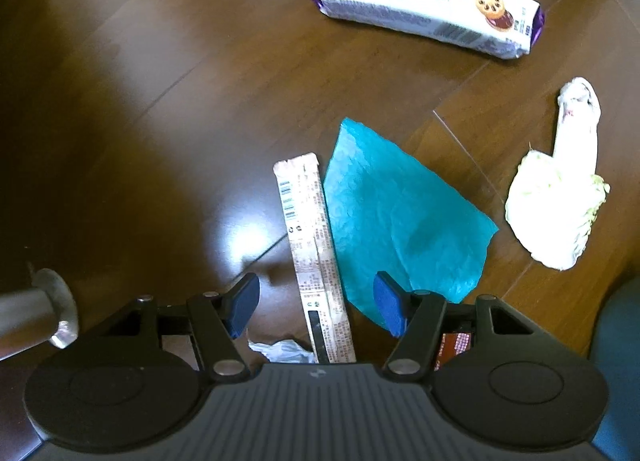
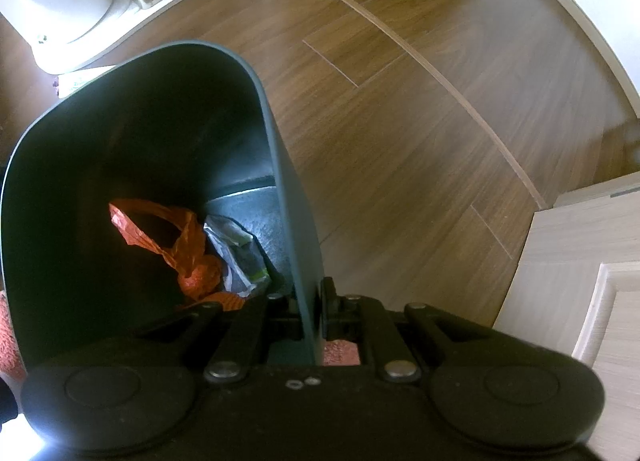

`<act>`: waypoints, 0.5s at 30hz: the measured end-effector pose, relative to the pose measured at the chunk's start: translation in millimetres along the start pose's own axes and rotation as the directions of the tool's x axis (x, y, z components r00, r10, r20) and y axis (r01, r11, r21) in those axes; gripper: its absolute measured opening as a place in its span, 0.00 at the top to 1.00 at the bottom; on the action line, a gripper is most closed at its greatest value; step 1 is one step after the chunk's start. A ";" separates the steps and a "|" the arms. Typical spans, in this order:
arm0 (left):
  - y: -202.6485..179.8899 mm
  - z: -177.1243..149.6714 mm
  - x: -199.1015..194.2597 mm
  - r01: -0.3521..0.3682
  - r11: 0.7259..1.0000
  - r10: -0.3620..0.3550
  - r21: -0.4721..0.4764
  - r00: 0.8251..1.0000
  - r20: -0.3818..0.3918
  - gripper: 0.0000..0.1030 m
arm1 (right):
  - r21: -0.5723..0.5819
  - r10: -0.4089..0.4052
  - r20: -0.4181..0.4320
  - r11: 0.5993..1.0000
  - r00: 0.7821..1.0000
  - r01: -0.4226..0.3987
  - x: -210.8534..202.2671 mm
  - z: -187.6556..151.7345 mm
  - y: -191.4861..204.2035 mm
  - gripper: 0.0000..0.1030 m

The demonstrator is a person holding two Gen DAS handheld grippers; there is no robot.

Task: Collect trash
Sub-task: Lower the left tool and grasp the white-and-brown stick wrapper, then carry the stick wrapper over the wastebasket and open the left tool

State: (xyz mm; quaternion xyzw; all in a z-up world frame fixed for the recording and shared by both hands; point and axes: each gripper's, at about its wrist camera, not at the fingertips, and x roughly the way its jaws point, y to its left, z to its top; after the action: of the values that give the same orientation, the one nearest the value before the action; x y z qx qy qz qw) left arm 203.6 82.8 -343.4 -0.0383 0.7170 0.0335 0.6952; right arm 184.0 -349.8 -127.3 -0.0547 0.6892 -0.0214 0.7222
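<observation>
Both wrist cameras look straight down along their claws at the wooden floor point(image 1: 160, 101), the left close above scattered litter, the right close over a dark bin point(image 2: 132, 133) at 9 o'clock, sharing only this floor.

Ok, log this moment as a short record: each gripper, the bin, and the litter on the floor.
left gripper: jaws open, astride the long beige snack wrapper, not pressing it
right gripper: jaws shut on wall of the dark grey plastic bin
bin contents: crumpled orange bag, grey-white wrapper
floor litter: teal sheet, white-and-purple biscuit packet, pale cabbage leaf
</observation>
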 end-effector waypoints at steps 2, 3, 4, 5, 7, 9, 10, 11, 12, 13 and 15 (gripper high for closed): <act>2.9 -2.9 5.9 0.017 1.000 -0.017 -0.008 1.000 -0.008 0.41 | 0.003 0.000 -0.004 1.000 1.000 0.000 0.5 0.9 -0.2 0.94; 3.5 -3.4 8.1 0.020 1.000 -0.020 -0.011 1.000 -0.012 0.41 | 0.004 -0.001 -0.006 1.000 1.000 0.001 0.8 1.3 -0.4 0.95; 4.9 -4.4 10.8 0.012 1.000 -0.013 -0.015 1.000 -0.014 0.42 | 0.006 -0.003 -0.007 1.000 1.000 0.003 1.2 1.8 -0.5 0.95; 7.3 -5.2 12.8 0.013 1.000 -0.013 -0.018 1.000 -0.017 0.44 | 0.006 -0.005 -0.009 1.000 1.000 0.005 1.7 2.4 -0.4 0.95; 11.1 -6.7 16.8 0.016 0.999 -0.017 -0.028 0.999 -0.027 0.52 | 0.005 -0.006 -0.012 1.000 1.000 0.006 2.3 2.6 0.2 0.95; 14.4 -7.6 19.9 0.017 0.999 -0.018 -0.044 0.999 -0.031 0.55 | 0.001 -0.012 -0.012 1.000 1.000 0.012 2.4 2.6 1.2 0.95; 15.8 -7.8 20.8 0.020 0.998 -0.021 -0.053 0.999 -0.032 0.57 | 0.002 -0.015 -0.013 1.000 1.000 0.015 2.4 2.7 1.0 0.95; 16.3 -8.6 21.6 0.017 0.998 -0.019 -0.062 0.999 -0.029 0.57 | 0.005 -0.016 -0.014 1.000 1.000 0.016 2.6 2.5 0.8 0.95; 16.1 -8.8 21.7 0.013 0.998 -0.015 -0.067 1.000 -0.027 0.58 | 0.010 -0.014 -0.016 1.000 1.000 0.015 2.9 2.4 0.2 0.95; 14.9 -9.0 22.0 0.010 0.998 -0.011 -0.066 1.000 -0.026 0.59 | 0.015 -0.013 -0.019 1.000 1.000 0.013 3.3 2.1 0.6 0.95; 11.7 -9.6 21.2 -0.007 0.998 0.006 -0.055 1.000 -0.017 0.73 | 0.011 -0.016 -0.019 1.000 1.000 0.017 3.9 2.1 3.1 0.96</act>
State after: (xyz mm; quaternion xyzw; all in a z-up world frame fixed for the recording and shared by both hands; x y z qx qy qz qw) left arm 192.2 93.3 -364.4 -0.0554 0.7219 0.0551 0.6876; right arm 186.2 -347.0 -131.5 -0.0561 0.6953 -0.0317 0.7158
